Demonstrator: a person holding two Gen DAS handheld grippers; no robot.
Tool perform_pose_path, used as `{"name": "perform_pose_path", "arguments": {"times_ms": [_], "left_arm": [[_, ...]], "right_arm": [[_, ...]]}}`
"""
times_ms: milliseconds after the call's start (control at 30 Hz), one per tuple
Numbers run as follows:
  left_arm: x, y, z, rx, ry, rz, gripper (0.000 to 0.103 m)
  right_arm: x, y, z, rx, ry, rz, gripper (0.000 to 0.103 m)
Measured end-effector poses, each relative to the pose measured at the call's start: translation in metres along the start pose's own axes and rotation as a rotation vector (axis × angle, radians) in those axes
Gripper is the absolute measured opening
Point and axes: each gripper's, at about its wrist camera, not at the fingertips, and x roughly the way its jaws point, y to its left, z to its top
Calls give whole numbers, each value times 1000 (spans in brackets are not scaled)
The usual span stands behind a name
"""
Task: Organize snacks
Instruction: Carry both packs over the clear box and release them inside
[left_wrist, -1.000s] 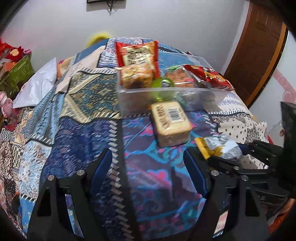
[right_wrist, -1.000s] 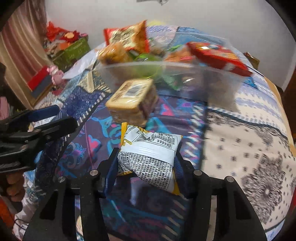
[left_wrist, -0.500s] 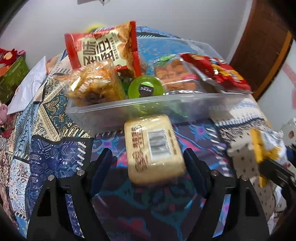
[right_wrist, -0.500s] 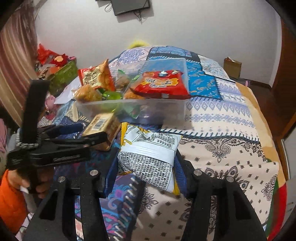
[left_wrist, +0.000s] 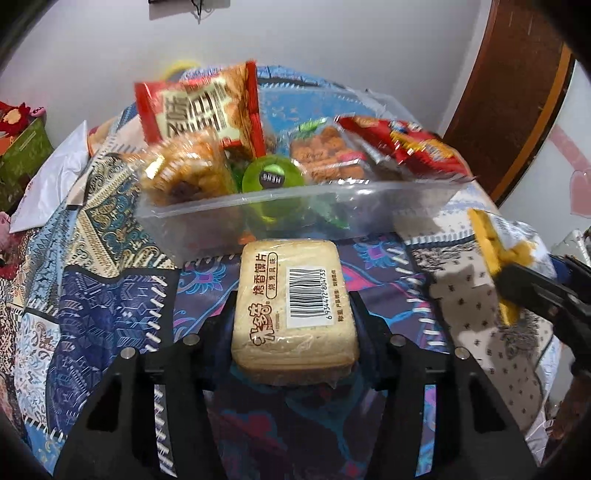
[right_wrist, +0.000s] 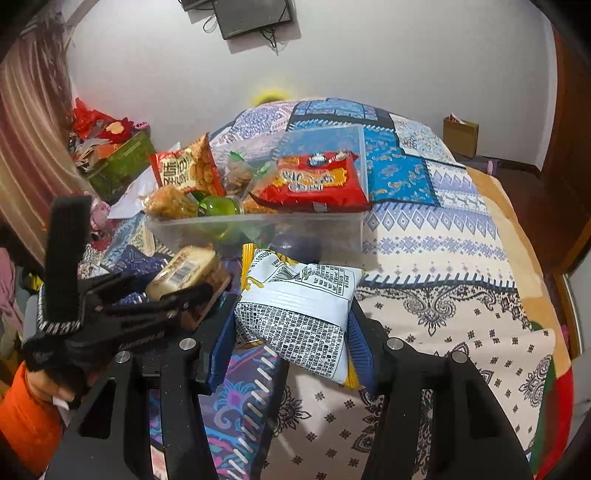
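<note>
Quilted bed (right_wrist: 443, 236), snack-filled clear tub (left_wrist: 207, 225)

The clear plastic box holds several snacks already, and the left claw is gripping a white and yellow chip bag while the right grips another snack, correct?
Not quite: the left claw grips the tan toast packet, as the left wrist view shows. The white and yellow chip bag is in the right claw. The clear plastic box does hold several snacks.

The left black two-finger gripper (left_wrist: 293, 325) is clamped on a tan plastic-wrapped bread-slice pack with a barcode label (left_wrist: 293, 310), which fills the gap between its jaws. The right black two-finger gripper (right_wrist: 293, 325) grips a white-and-yellow printed foil snack bag (right_wrist: 295, 314), pinched between blue-padded jaws and bulging forward past them.
</note>
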Motion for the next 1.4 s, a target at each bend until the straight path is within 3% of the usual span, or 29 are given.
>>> {"name": "perform_pose_path", "arguments": {"times_ms": [333,633,933,1400], "left_arm": [[-56,-3,22,11,-147,-33,55],[-65,-3,58,13,-239,-17,55],[-32,6,89,-21,-224,-5,55],[22,14,114,-58,-168,-16,55]], "right_arm": [[-12,4,24,-2,-69,0,51],[-8,8,60,-18,-133,1,51],[20,11,95,-35,-142,0,51],[78,-9,108,-6,-4,7,55]]}}
